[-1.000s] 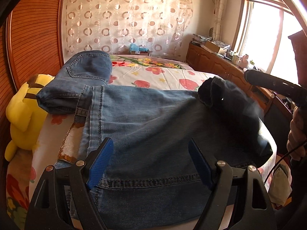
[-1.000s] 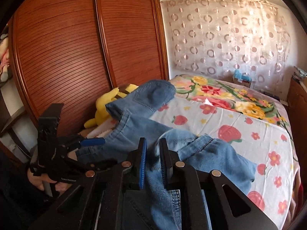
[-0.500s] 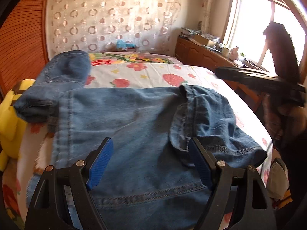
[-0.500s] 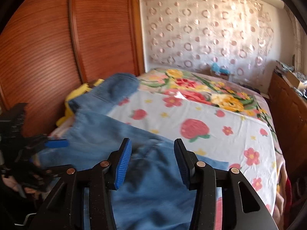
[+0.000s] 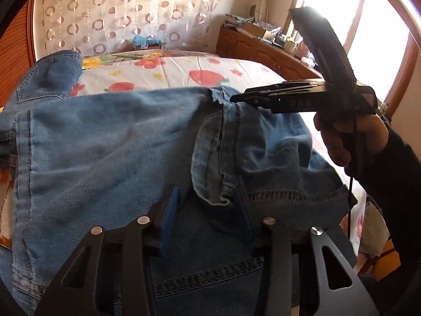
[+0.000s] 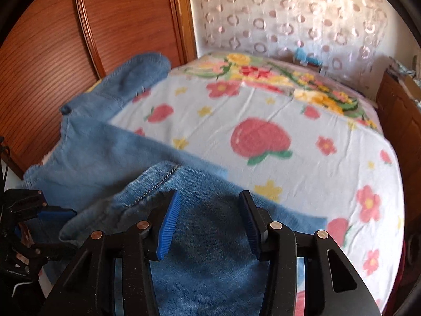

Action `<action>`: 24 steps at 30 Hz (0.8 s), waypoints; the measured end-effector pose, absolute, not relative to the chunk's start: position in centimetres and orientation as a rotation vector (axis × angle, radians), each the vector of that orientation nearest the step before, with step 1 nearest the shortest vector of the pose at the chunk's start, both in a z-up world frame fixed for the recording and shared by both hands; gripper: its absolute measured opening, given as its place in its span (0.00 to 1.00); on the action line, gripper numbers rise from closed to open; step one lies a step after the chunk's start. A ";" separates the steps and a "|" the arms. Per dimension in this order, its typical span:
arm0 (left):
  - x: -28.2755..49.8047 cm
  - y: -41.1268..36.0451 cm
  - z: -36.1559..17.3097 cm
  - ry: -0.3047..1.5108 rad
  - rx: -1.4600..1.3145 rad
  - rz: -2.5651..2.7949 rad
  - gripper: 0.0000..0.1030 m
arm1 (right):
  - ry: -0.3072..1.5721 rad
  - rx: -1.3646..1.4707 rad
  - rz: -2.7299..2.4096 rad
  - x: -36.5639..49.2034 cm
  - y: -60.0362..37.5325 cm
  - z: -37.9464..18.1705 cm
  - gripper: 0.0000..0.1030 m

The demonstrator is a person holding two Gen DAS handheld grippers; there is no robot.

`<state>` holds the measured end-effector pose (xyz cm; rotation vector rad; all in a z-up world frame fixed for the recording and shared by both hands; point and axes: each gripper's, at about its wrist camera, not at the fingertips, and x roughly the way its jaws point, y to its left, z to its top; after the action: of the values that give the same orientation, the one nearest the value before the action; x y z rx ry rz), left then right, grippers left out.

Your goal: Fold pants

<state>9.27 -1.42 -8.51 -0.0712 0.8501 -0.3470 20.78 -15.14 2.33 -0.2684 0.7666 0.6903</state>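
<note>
The left gripper [image 5: 208, 210] is closing around a small denim flap – a second ago it gaped wide. The right gripper [image 6: 209, 222], having let go its fold, hangs half-open over the jeans [image 5: 105, 144], now spread flatter along the near edge of the bed [image 6: 263, 137] – ready for the next fold.

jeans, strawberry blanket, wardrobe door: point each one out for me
jeans [image 5: 105, 144], left wrist view, flat middle of the denim
strawberry blanket [image 6: 260, 137], right wrist view, big strawberry print
wardrobe door [image 6: 52, 47], right wrist view, ribbed wooden panel
</note>
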 end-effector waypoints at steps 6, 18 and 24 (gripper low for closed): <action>8.8 -2.0 -8.0 0.826 -0.066 -0.360 0.28 | 0.787 -0.221 0.713 21.9 -14.8 1.7 0.33; 7.1 -2.4 -5.6 0.736 -0.062 -0.405 0.07 | 0.636 -0.192 0.718 19.0 -15.9 3.4 0.08; 4.8 -1.5 -0.9 0.627 -0.079 -0.428 0.07 | 0.470 -0.138 0.722 15.5 -17.2 7.4 0.08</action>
<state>4.85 -1.46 -0.95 -0.0790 0.6271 -0.4283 15.50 -17.20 7.43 -0.1375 0.4700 0.7222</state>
